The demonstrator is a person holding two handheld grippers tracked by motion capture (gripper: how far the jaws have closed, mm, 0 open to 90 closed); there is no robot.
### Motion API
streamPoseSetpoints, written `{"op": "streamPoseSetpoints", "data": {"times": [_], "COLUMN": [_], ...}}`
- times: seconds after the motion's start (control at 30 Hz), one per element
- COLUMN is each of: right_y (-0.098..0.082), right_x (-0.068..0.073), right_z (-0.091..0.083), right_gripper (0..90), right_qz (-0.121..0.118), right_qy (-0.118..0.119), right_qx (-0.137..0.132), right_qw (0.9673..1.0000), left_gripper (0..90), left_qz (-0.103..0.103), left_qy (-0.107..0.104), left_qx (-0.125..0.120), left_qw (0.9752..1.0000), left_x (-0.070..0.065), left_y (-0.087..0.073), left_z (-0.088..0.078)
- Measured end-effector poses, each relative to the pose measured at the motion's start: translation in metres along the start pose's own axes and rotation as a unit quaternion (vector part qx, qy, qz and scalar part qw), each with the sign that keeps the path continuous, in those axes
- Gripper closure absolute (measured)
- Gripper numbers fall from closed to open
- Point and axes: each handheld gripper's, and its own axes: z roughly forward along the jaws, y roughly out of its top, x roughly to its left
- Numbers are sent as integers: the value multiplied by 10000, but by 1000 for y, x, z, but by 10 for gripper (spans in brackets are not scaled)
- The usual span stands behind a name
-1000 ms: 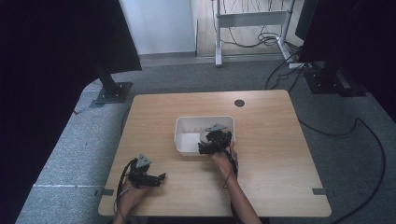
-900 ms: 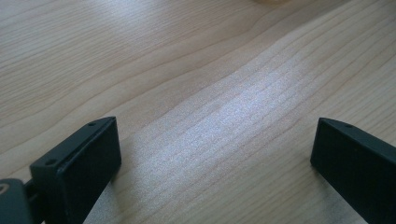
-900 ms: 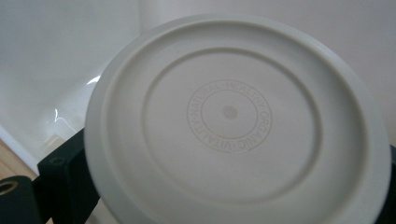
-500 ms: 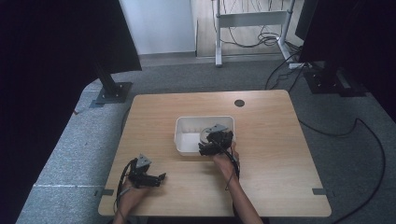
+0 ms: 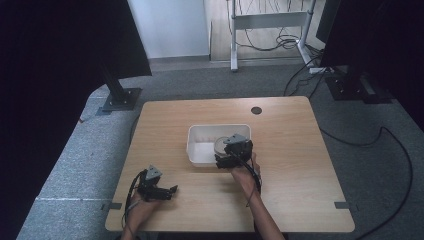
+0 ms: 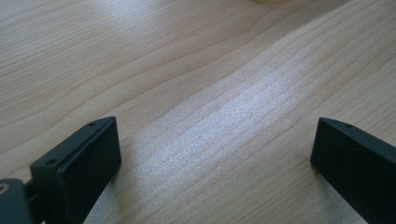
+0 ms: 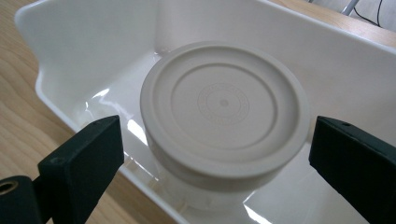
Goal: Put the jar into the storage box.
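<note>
The right tongs (image 5: pixel 227 159) are positioned at the near right corner of the white bin (image 5: pixel 200 150), which stands near the middle of the wooden bench (image 5: pixel 300 150). The right forearm (image 5: pixel 257 210) enters from the bottom edge of the high view and extends forward and slightly left, with the right hand (image 5: pixel 245 172) directly behind the bin's near wall.

In the right gripper view, the right tongs (image 7: pixel 215 154) are released: the two black jaws stand wide apart, one on each side of the round container (image 7: pixel 224 116), with a visible gap to each. The container stands upright inside the bin (image 7: pixel 93 42) and carries a beige ribbed lid (image 7: pixel 223 100). The jaws are tilted downward toward the lid from the near side, and the left-hand jaw in this view sits over the bin's near rim.

The left tongs (image 5: pixel 167 190) are located near the front left corner of the bench, well apart from the bin. The left hand (image 5: pixel 142 207) holds them low over the surface, jaws pointing to the right. In the left gripper view, the left tongs (image 6: pixel 215 149) are released, with bare wood grain (image 6: pixel 210 70) between the spread jaws.
</note>
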Motion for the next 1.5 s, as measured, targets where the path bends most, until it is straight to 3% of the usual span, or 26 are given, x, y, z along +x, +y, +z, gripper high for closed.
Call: {"op": "streamPoseSetpoints", "data": {"times": [0.77, 1.5], "right_y": [-16, -37], "right_x": [-1, -16], "right_z": [-35, -48], "right_gripper": [22, 29], "right_qz": [-306, -262], "right_qy": [296, 389], "right_qx": [-39, -70], "right_qw": [9991, 9989], "left_gripper": [14, 14], "left_qz": [-26, -6], "left_qy": [2, 0], "left_qx": [-13, 3], "left_qw": [10000, 10000], "left_x": [0, 0], "left_y": [0, 0], "left_z": [0, 0]}}
